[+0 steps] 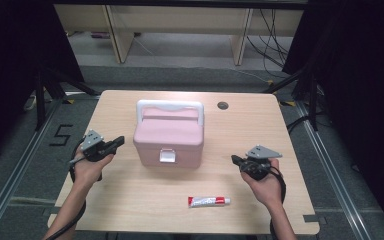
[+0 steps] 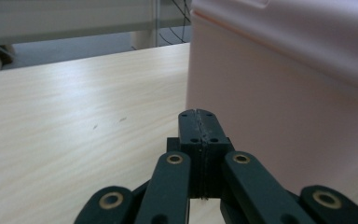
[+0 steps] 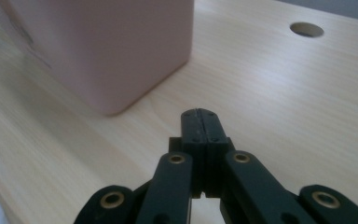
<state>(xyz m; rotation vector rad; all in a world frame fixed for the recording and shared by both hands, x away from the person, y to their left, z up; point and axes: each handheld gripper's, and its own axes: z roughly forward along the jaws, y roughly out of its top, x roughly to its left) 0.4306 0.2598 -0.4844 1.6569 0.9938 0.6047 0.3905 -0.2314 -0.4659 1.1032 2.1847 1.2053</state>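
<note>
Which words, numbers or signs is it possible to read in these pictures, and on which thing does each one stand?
"5": black tape mark on the grey floor left of the table.
Tube near the table's front edge: it carries red and dark print, too small and blurred to read.
Pink box: no text on its lid, white latch or sides.

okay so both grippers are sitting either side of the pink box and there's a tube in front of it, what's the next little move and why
Probably open the right gripper and ease it toward the white latch on the front of the pink box. The lid looks shut and the latch down, while the tube lies loose on the table. Both grippers have their jaws closed on nothing, so one must open before it can work the latch.
</note>
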